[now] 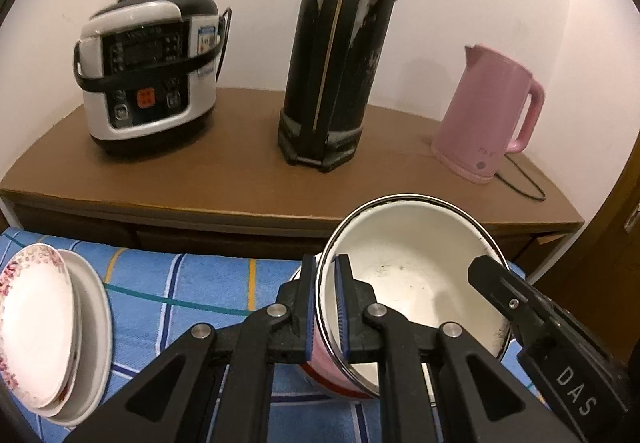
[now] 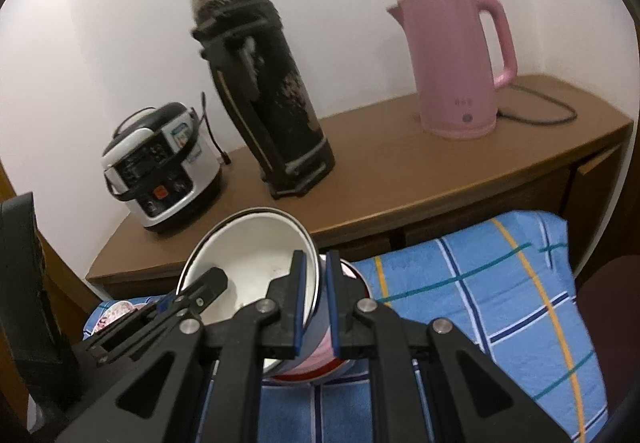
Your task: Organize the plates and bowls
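Left wrist view: your left gripper (image 1: 325, 307) and right gripper (image 2: 316, 305) pinch opposite sides of the bowl's (image 1: 416, 279) rim, steadying it to lift

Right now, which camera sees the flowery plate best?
The left wrist view: the flowery plate shows nearly whole, stacked on a white plate. The right wrist view shows only a sliver behind the left gripper.
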The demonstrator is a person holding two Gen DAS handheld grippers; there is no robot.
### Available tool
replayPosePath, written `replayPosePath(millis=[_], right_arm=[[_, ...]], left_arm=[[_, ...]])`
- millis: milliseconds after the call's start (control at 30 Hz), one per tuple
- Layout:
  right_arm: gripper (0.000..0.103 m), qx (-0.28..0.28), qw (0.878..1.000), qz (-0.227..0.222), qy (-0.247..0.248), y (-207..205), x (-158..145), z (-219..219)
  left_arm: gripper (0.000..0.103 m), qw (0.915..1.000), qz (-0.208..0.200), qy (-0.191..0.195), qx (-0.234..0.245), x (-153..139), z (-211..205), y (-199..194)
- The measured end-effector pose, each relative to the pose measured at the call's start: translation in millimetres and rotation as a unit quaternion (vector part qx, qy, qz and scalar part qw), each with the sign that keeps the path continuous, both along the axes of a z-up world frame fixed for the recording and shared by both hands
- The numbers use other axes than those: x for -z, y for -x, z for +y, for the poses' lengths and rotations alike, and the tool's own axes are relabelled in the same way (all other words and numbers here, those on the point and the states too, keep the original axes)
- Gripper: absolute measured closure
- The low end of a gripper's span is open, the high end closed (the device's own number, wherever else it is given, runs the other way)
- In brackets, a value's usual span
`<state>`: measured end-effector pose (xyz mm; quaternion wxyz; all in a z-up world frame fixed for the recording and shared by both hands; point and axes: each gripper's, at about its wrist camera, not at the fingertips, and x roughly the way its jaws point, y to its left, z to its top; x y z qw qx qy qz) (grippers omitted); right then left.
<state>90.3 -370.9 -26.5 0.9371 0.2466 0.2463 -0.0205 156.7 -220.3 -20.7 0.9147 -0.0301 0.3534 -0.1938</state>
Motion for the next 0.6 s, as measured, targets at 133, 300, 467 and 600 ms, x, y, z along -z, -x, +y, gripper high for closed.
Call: replayPosePath(millis=[133,300,467,600], right_arm=[[0.093,-0.002,1.000,0.017,-0.005,-13,14,-2],[0.093,-0.002,0.999,0.031,-0.011,-21,26,-5],[0.093,-0.003,0.999,0.040,-0.006,-25,31,-5],[0.093,-0.007,0.999,0.044,-0.009,-28,36,-5]], left_arm=[[0.093,0.9999,0.008,-0.011,0.000,10,-5,-8],[0.093,0.9996,0.016,-0.023,0.001,17,-10,-12],[0.092,0.9992,0.024,-0.032,-0.002,22,-13,-15],[0.092,0.9990,0.021,-0.039,-0.003,24,-15,-16]])
